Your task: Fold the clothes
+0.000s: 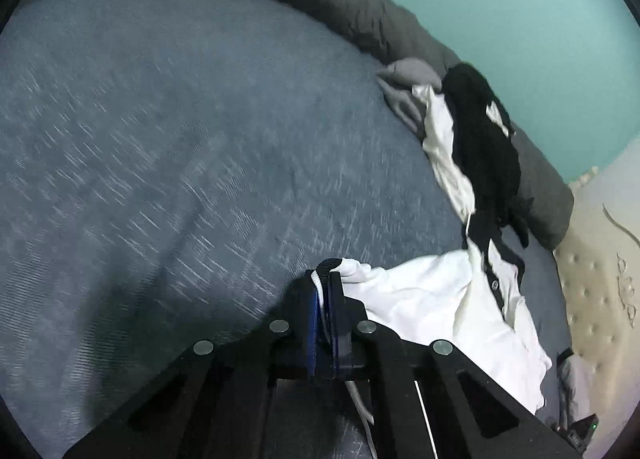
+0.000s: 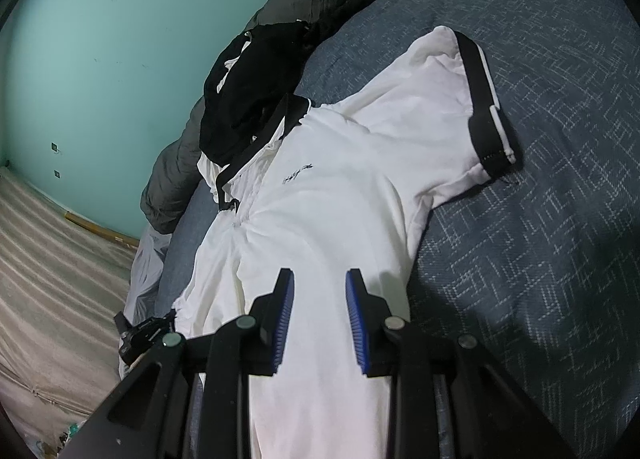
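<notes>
A white polo shirt [image 1: 432, 295] with black collar and black sleeve cuffs lies on the blue bedspread [image 1: 180, 119]. My left gripper [image 1: 325, 279] is shut on a black-and-white trimmed edge of the shirt, pinched between its blue pads at the shirt's left end. In the right wrist view the shirt [image 2: 328, 187] lies front up, one sleeve [image 2: 484, 99] spread out to the right. My right gripper [image 2: 320, 279] hovers over the shirt's lower body, open, with no cloth between its fingers.
A black garment [image 2: 248, 99] lies heaped at the shirt's collar, against a rolled grey duvet [image 2: 176, 167] along the teal wall [image 2: 100, 39]. A cream mattress [image 1: 600, 279] borders the bed. A small black device [image 2: 140, 335] lies at the bed's edge.
</notes>
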`<state>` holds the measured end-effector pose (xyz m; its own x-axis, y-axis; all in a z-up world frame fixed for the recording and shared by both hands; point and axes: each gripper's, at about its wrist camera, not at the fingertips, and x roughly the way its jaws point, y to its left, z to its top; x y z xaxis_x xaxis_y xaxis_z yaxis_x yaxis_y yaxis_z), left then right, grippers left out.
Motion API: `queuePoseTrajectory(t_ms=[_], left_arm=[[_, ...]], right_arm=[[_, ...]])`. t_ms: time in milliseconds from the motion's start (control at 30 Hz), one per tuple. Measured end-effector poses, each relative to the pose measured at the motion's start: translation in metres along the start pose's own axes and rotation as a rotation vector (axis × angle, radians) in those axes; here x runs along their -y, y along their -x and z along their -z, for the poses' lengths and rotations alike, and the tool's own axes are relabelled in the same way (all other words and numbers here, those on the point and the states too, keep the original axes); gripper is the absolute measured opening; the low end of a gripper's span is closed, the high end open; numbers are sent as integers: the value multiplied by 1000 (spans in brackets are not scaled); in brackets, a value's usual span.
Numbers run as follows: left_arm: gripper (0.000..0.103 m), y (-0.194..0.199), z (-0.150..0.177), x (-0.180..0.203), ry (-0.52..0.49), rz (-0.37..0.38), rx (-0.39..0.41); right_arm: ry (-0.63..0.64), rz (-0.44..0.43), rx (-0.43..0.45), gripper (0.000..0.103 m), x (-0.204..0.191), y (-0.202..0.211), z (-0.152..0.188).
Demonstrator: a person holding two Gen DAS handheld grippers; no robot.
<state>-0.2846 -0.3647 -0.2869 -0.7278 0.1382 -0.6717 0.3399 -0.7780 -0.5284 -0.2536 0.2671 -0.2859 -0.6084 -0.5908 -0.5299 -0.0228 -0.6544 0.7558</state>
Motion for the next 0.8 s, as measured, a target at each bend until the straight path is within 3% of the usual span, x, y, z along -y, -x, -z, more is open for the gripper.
queuePoseTrajectory(t_ms=[200,367,467,533,600,633,667,800], left_arm=[[4,15,-6,-20,34,-56,-2],[4,1,-6,-25,60,-57,-17],[5,-15,-5,-21,49,-34,-70],[5,-12,-4,-14,21,-30,-50],[13,-6,-2,-14,30,-31,-38],[24,1,0,-14,31,-35,-25],[27,7,2,-14,32,-38,-11],[33,33,16,-4,-42,-71,8]], right_arm=[[9,-2,-3,26,-3,-1,1],[8,4,-1,26,-1,-1,0],[6,10,-4,26,1,-3,0],[7,14,-6,26,1,-4,-1],[7,17,-3,27,1,-2,-2],[7,18,0,33,1,-1,-3],[7,19,5,39,1,0,-4],[2,30,45,40,4,12,-12]])
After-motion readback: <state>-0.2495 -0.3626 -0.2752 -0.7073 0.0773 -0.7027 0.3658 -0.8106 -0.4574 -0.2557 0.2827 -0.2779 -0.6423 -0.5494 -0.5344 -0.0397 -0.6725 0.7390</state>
